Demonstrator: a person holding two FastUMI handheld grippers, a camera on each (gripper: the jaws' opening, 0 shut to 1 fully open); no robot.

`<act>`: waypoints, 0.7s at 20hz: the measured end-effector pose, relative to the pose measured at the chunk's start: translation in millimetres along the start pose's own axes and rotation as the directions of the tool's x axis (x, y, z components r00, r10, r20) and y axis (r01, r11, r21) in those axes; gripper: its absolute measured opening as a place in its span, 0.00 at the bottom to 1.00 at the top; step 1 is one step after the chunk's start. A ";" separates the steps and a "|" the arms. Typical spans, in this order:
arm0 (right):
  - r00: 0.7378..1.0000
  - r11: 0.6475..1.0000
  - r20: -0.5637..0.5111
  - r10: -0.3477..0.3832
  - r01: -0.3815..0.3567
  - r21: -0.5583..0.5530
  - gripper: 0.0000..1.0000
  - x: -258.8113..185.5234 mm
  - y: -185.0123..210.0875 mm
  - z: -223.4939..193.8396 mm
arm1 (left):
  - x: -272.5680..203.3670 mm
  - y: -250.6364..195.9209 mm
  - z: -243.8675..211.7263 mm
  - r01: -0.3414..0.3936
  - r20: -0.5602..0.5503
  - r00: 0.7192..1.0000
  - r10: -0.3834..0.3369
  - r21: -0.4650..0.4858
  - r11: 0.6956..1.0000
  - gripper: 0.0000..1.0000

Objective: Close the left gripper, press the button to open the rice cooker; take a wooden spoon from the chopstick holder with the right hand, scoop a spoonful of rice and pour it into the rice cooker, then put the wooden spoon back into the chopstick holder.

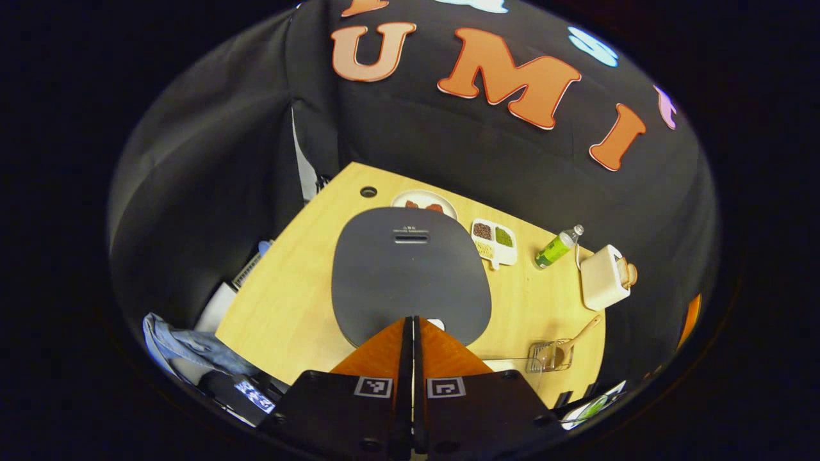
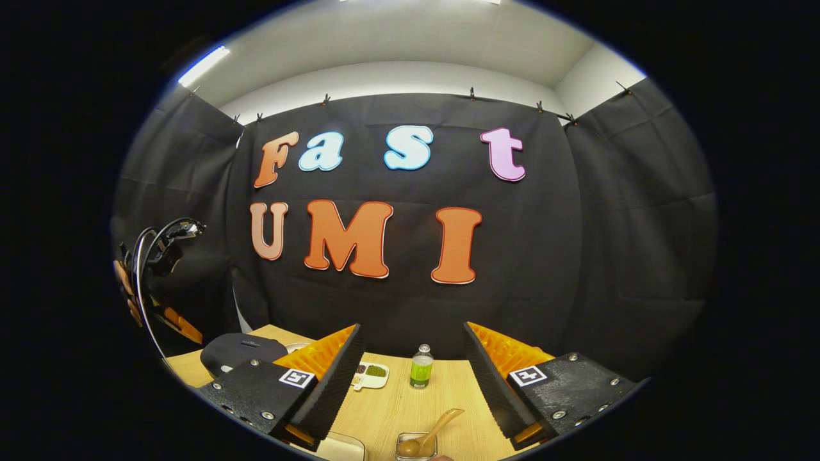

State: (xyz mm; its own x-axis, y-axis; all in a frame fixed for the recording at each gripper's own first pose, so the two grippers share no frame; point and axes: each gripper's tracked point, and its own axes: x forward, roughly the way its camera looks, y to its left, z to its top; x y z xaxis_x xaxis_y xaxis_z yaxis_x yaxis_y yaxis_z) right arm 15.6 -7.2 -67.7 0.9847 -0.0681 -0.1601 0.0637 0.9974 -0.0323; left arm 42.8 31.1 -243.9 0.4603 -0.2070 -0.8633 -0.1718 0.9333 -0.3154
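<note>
My left hand-held gripper [image 1: 412, 333] clenched above closed dark-grey rice cooker [image 1: 410, 272], my right hand-held gripper [image 2: 413, 365] released, light wooden spoon [image 2: 430, 434] in clear chopstick holder [image 2: 416, 446].

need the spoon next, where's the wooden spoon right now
In the left gripper view the wooden spoon leans in the chopstick holder at the table's near right, below the toaster.

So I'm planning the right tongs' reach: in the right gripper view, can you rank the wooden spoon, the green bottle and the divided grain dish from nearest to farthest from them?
1. Wooden spoon, low and central, just below the open right tongs.
2. Divided grain dish, farther back, by the tongs' left finger.
3. Green bottle, upright, centre. It looks slightly behind the dish, but that is close to call.
</note>
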 end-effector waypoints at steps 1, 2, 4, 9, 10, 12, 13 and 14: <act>1.000 1.000 -0.005 -0.002 0.002 -0.002 0.95 -0.3 -1.6 -2.4 | 5.1 -4.9 -5.8 0.016 -0.032 0.999 -0.016 -0.012 1.000 0.07; 1.000 1.000 -0.011 -0.006 0.006 -0.004 0.95 -0.6 -3.0 -4.5 | 10.8 -10.2 -12.5 0.035 -0.069 0.997 -0.037 -0.031 0.999 0.06; 1.000 1.000 -0.022 -0.013 0.013 -0.006 0.97 -1.0 -5.7 -9.3 | 24.7 -18.5 -21.5 0.059 -0.134 0.988 -0.071 -0.085 0.995 0.06; 0.998 0.999 -0.047 -0.035 0.035 -0.008 0.95 -2.0 -15.5 -20.4 | 51.5 -15.4 -31.0 0.055 -0.209 0.974 -0.092 -0.176 0.983 0.06; 0.998 0.999 -0.051 -0.039 0.039 -0.009 0.95 -1.0 -17.0 -22.0 | 54.6 -16.5 -30.7 0.056 -0.213 0.972 -0.096 -0.184 0.981 0.06; 0.997 0.999 -0.061 -0.044 0.044 -0.007 0.95 -0.2 -18.0 -25.1 | 61.7 -15.0 -31.8 0.045 -0.213 0.973 -0.084 -0.183 0.982 0.06; 0.997 0.999 -0.067 -0.044 0.043 -0.005 0.95 0.2 -17.7 -27.2 | 64.2 -14.3 -34.6 0.035 -0.216 0.974 -0.073 -0.176 0.984 0.06; 0.996 0.999 -0.073 -0.043 0.042 -0.004 0.95 1.8 -17.0 -29.2 | 66.7 -12.7 -35.1 0.024 -0.213 0.975 -0.059 -0.166 0.986 0.06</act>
State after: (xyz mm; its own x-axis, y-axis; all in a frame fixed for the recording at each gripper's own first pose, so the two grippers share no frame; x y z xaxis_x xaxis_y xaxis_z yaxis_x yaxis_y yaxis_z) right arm 11.5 -24.9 -96.2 0.9666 -0.1119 -0.2306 0.1048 0.9936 -0.0430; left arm 45.1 -4.8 -311.3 0.2731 -0.3198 -0.9073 -0.3028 0.8666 -0.3967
